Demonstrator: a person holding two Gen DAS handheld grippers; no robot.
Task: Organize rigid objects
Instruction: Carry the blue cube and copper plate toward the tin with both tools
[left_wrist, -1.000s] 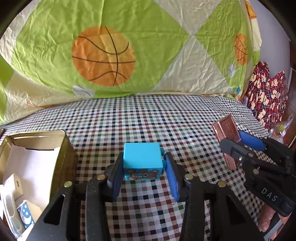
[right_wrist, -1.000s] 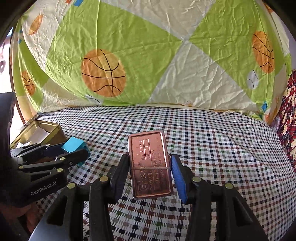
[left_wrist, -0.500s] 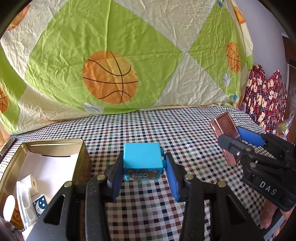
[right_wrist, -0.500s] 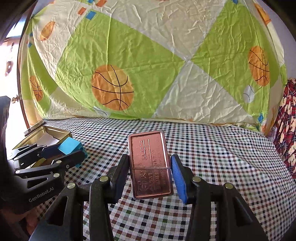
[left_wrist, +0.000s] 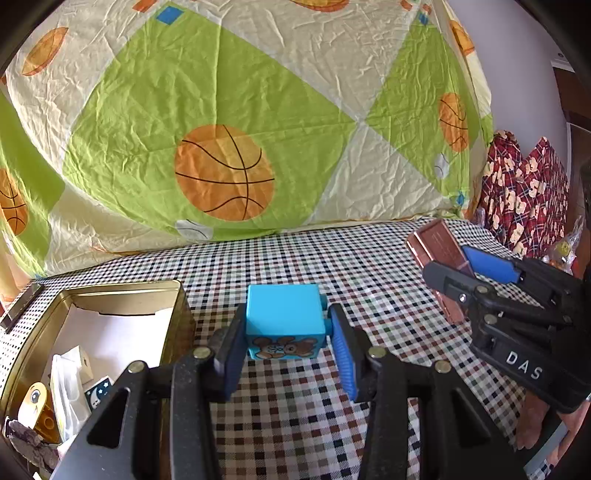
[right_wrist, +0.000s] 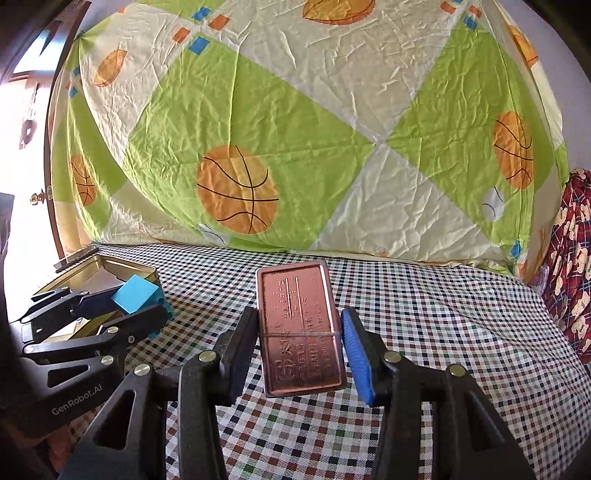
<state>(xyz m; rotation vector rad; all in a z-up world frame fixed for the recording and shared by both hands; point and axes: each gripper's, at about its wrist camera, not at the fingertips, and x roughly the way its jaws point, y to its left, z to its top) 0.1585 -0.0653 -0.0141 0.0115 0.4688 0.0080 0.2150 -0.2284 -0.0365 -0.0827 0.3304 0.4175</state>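
Note:
My left gripper (left_wrist: 286, 341) is shut on a blue toy block (left_wrist: 283, 314) with a bear picture, held above the checkered cloth, just right of an open gold tin box (left_wrist: 122, 291). My right gripper (right_wrist: 299, 347) is shut on a flat copper-coloured metal case (right_wrist: 300, 328), held level above the cloth. In the left wrist view the right gripper (left_wrist: 476, 273) and its case (left_wrist: 439, 247) are at the right. In the right wrist view the left gripper (right_wrist: 110, 310) with the block (right_wrist: 138, 295) is at the left, in front of the tin (right_wrist: 110, 264).
The tin holds white paper lining (left_wrist: 114, 332) and several small items, among them a yellow piece (left_wrist: 35, 400) and a dark star-printed card (left_wrist: 96, 391). A basketball-print quilt (left_wrist: 258, 129) rises behind the cloth. Red plaid fabric (left_wrist: 528, 199) lies at the right.
Both grippers have risen and tilted up, each keeping its object. The tin box now shows more fully at the left in both views.

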